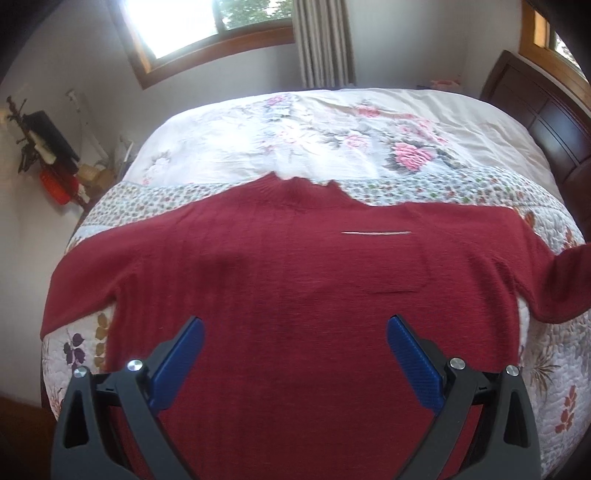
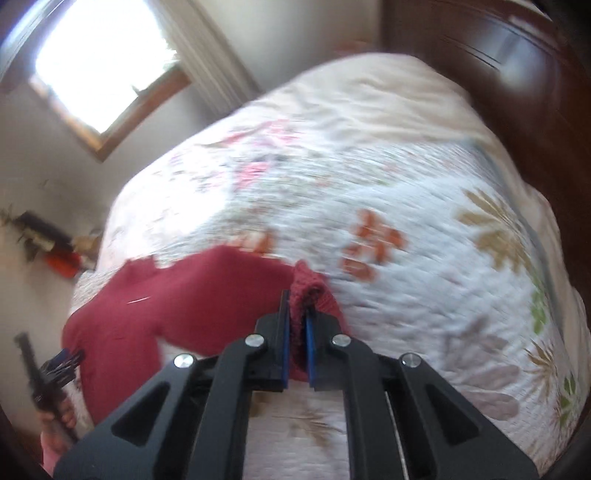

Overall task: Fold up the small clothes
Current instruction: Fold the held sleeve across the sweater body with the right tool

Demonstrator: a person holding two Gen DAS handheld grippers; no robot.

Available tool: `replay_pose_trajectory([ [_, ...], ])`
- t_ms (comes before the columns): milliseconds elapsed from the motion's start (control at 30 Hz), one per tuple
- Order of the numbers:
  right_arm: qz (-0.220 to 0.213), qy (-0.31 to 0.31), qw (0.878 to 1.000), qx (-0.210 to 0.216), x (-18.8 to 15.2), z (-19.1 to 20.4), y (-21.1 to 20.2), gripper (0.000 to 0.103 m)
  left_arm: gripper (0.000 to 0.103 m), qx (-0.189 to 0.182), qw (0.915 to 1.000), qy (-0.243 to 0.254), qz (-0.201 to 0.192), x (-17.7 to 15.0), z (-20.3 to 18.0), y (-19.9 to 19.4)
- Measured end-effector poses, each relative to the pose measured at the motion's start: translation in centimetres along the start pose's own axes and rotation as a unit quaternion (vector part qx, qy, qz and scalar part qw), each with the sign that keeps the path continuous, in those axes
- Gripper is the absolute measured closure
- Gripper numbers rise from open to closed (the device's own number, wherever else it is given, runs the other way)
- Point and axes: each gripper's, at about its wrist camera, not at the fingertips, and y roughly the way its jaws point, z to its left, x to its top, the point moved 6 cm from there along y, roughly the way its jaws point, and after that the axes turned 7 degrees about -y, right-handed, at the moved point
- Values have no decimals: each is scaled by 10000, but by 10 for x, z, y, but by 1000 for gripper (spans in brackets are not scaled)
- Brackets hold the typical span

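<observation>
Open quilt [image 2: 424,295] surrounds the sweater [image 1: 280,266]; headboard [image 1: 546,122] blocks the right edge.

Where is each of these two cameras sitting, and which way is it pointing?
Left wrist: on the left gripper, looking forward over the red sweater on the bed; its own open jaws show.
Right wrist: on the right gripper, looking across the quilt; its jaws are shut on the sweater's sleeve, with the other gripper and a hand at the edge.
Shared: sweater, bed, window.

Dark red sweater [image 1: 280,266], floral white quilt [image 1: 424,188]
</observation>
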Motion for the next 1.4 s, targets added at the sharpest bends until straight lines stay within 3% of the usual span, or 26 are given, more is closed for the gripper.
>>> replay_pose_trajectory([
  [167, 162, -876, 9944, 567, 28, 127, 33, 97, 4, 139, 9990, -414, 13, 2, 54, 5],
  [400, 712, -1600, 9763, 1271, 17, 275, 109, 97, 4, 81, 9977, -672, 36, -2, 112, 4],
  [533, 1172, -1814, 9669, 1357, -7, 319, 157, 97, 4, 195, 9970, -752, 53, -2, 133, 7],
  [567, 1331, -1836, 9645, 1356, -14, 325, 170, 92, 4, 203, 9968, -769, 67, -2, 137, 8],
  [700, 1683, -1748, 9569, 1596, -38, 332, 195, 75, 4, 139, 9971, -741, 140, 0, 136, 13],
  [767, 1557, -1475, 9531, 2135, -34, 334, 179, 73, 4, 31, 9974, -703, 180, 3, 128, 16],
  [800, 1455, -1144, 9467, 2637, -28, 330, 164, 69, 4, -27, 9974, -688, 195, 3, 123, 17],
  [833, 1363, -948, 9415, 2933, -22, 327, 151, 59, 4, -107, 9974, -671, 221, 5, 117, 19],
  [867, 1202, -838, 9398, 3086, -15, 319, 136, 58, 4, -237, 9973, -635, 280, 7, 106, 21],
  [967, 862, -962, 9514, 2794, -3, 294, 105, 57, 4, -581, 9960, -546, 400, 13, 74, 25],
  [1100, 706, -907, 9747, 1915, -5, 238, 90, 52, 4, -1149, 9898, -228, 808, 19, 10, 40],
  [1300, 741, -383, 9836, 1599, -36, 169, 82, 52, 5, -1752, 9716, -94, 1589, 14, -69, 69],
  [1400, 720, -302, 9865, 1442, -49, 151, 83, 52, 23, -1902, 9648, -197, 1805, 14, -92, 78],
])
